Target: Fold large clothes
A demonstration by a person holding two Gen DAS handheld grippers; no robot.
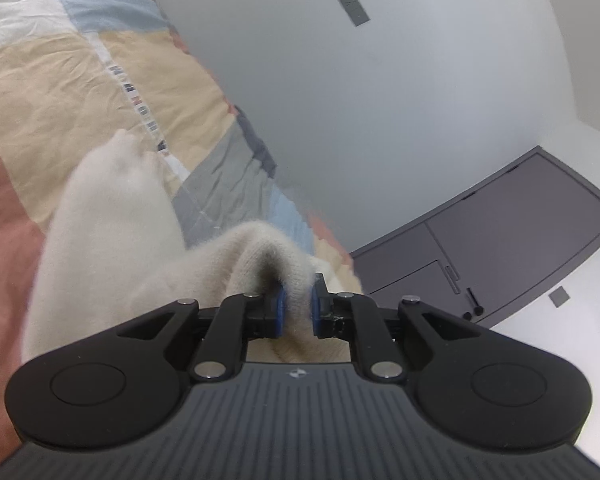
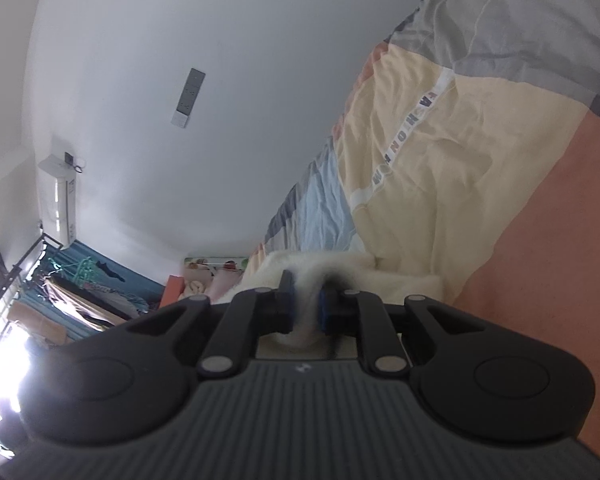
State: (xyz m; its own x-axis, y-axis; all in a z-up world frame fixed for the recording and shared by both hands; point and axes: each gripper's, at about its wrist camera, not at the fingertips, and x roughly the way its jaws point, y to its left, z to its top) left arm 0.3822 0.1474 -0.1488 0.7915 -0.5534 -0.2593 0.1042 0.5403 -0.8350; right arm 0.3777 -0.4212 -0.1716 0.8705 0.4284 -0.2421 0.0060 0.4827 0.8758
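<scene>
Fuzzy cream sweater [image 1: 112, 220] over patchwork bedspread [image 1: 40, 92], pinched in both left tool [image 1: 297, 309] and right tool [image 2: 305, 303].

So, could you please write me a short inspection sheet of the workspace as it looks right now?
Surface: bed with patchwork duvet, colour blocks, wrinkled.
Job's things: fluffy white sweater, part lying on the duvet, part lifted.
Clutter: nothing seen on the bed.
Grippers: left gripper and right gripper each shut on sweater fabric.
Cables: nothing seen.
Surroundings: white wall, grey cabinet doors, wall panel, air conditioner, clothes rack by a bright window.
</scene>
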